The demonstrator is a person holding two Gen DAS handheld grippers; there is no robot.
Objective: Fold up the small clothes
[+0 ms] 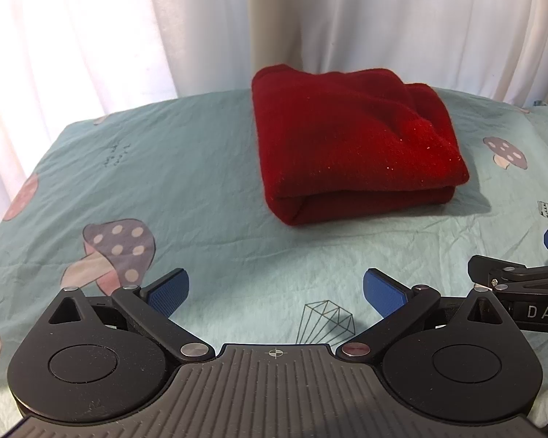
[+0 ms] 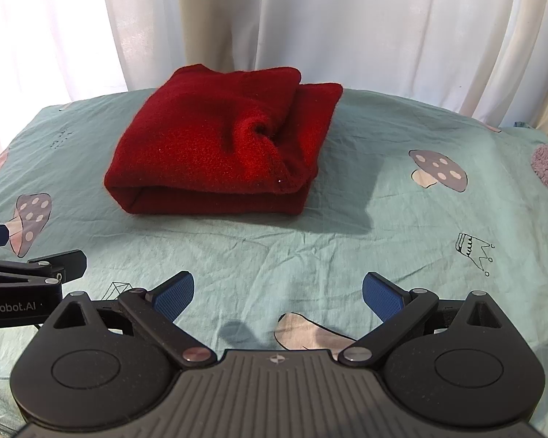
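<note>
Both tools, left tool (image 1: 276,294) and right tool (image 2: 277,294), spread wide, short of the folded red garment (image 1: 354,138).

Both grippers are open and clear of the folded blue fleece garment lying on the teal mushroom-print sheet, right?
Not quite: the folded fleece garment is dark red, not blue; only the finger pads are blue. Both wrist views show this. The rest holds: the left gripper and right gripper are open and clear of it, and it lies on the teal mushroom-print sheet.
</note>
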